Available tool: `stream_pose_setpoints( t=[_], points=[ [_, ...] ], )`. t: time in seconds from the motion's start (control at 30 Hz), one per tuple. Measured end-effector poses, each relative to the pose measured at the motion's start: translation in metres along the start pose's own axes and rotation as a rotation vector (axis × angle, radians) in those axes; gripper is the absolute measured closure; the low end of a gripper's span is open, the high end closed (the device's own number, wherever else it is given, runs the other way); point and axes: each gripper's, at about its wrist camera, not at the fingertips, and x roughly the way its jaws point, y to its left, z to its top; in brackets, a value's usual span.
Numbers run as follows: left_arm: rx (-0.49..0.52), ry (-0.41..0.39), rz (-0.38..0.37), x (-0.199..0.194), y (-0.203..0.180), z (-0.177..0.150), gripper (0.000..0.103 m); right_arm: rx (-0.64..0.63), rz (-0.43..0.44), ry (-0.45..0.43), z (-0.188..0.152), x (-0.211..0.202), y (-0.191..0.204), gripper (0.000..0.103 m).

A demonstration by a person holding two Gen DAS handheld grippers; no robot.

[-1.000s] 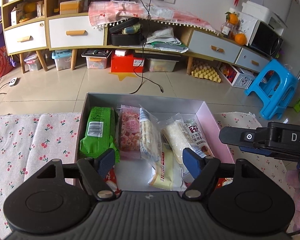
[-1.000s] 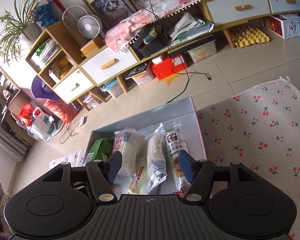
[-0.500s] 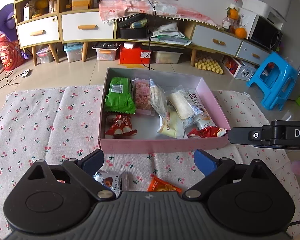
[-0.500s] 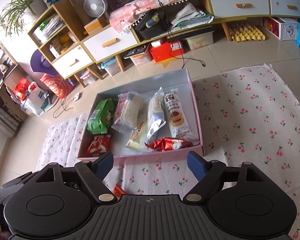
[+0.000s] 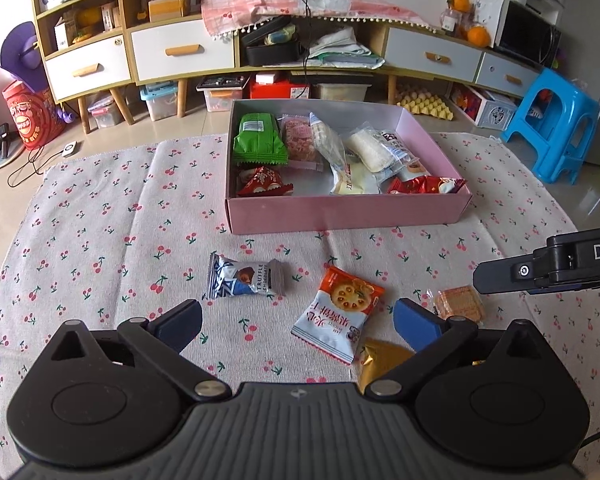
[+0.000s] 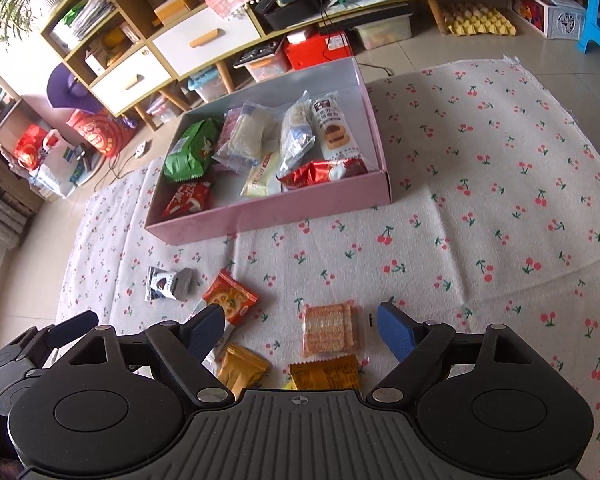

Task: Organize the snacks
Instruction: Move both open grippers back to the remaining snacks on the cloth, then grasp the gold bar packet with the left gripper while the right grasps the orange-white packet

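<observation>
Left wrist view: the left gripper (image 5: 296, 318) is seen with its blue-padded fingers (image 5: 178, 318) spread wide and still opening, nothing being held between them. Just ahead of the left finger, the silver and blue truffle chocolate wrapper (image 5: 246, 280) lies flat on the cherry-print cloth (image 5: 100, 240), its long axis running across the line of the fingers. Between the two fingers, nearer the right one, the orange and white cracker packet (image 5: 338, 314) is laid slantwise, with a gold foil packet (image 5: 382, 360) partly hidden under the right finger. Beyond the right finger, a clear-wrapped square biscuit (image 5: 458, 300) is seen close under the tip of the right gripper (image 5: 548, 270). Well ahead of all these stands the pink cardboard box (image 5: 340, 212), already part filled with snacks. Right wrist view: the right gripper's own fingers (image 6: 396, 332) are seen parted and opening, with nothing pinched. The square biscuit (image 6: 330, 328) lies between them, a little ahead of the tips and nearer the right finger, its edges roughly square to the finger line; an orange foil packet (image 6: 326, 372) lies behind it, close to the gripper body. The cracker packet (image 6: 230, 298) is found just ahead of the left finger, and the chocolate wrapper (image 6: 168, 280) further off to the left. The box (image 6: 280, 216) lies ahead and to the left. It is judged that the biscuit falls to the right gripper and the chocolate or cracker packet to the left one, each being the nearer.
</observation>
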Motion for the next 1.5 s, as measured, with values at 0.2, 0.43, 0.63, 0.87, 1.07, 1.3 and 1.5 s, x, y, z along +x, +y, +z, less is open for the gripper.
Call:
stream_pose_setpoints(
  t=[0.2,0.43,0.63,0.87,1.07,1.3,1.5],
  points=[
    [0.036,0.010,-0.019,-0.006,0.003,-0.022,0.001,0.060,-0.068,0.050,-0.020,0.007,-0.022,0.018],
    [0.077,0.023,-0.022,-0.004,-0.001,-0.040,0.001,0.081,-0.064,0.064,-0.029,0.005,-0.042,0.018],
    [0.110,0.029,-0.053,-0.002,-0.009,-0.051,0.002,0.047,-0.032,0.126,-0.038,0.016,-0.040,0.018],
    [0.139,0.071,-0.094,0.005,-0.019,-0.056,0.015,0.008,-0.022,0.147,-0.043,0.021,-0.032,0.017],
    [0.199,0.083,-0.075,0.008,-0.029,-0.062,0.029,-0.050,-0.064,0.117,-0.047,0.023,-0.025,0.018],
    [0.256,0.062,-0.009,0.006,-0.028,-0.062,0.030,-0.130,-0.198,0.092,-0.044,0.026,-0.026,0.019],
    [0.183,0.074,0.032,0.008,-0.012,-0.056,0.031,-0.126,-0.269,0.066,-0.042,0.024,-0.040,0.019]
  ],
)
